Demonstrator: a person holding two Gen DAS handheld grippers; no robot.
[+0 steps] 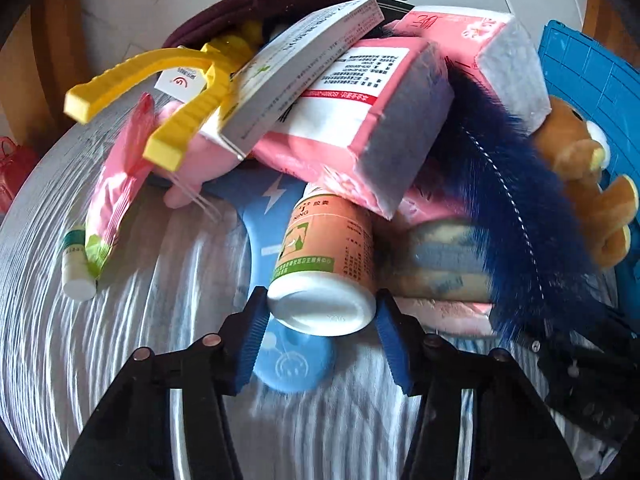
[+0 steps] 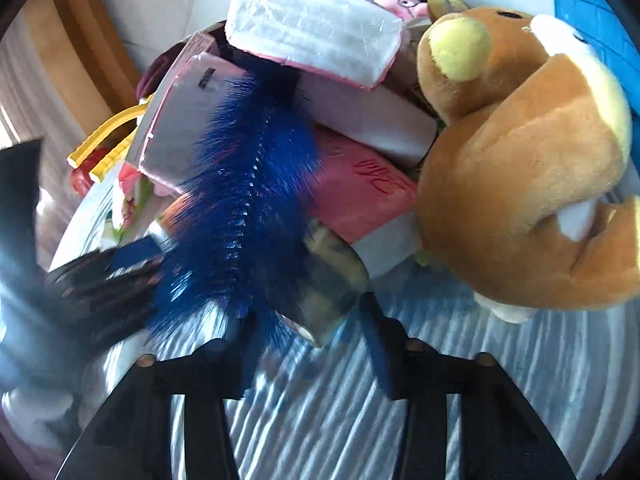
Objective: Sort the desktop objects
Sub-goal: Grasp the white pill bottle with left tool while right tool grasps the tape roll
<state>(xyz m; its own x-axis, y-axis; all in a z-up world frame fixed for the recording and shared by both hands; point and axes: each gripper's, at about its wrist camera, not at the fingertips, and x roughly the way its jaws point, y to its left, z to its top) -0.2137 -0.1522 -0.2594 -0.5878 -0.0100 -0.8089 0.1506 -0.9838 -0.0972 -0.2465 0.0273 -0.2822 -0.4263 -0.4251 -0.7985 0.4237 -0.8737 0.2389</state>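
Note:
A heap of objects lies on a striped grey-white cloth (image 1: 120, 340). My left gripper (image 1: 322, 320) is open, its blue pads on either side of the white cap of an orange-labelled bottle (image 1: 326, 248) lying on its side; I cannot tell whether they touch it. Above it are pink tissue packs (image 1: 360, 120), a white box (image 1: 304, 56) and a yellow clip (image 1: 160, 92). My right gripper (image 2: 308, 332) is open around the lower end of a blue bristle brush (image 2: 244, 200) and a blurred wrapped item (image 2: 328, 280). A brown plush bear (image 2: 528, 160) sits to its right.
A blue crate (image 1: 592, 80) stands at the right edge. A small white tube (image 1: 76, 264) and a pink snack packet (image 1: 116, 184) lie at the left. A light blue flat item (image 1: 288, 360) lies under the bottle. A dark red cloth (image 1: 248, 8) is at the back.

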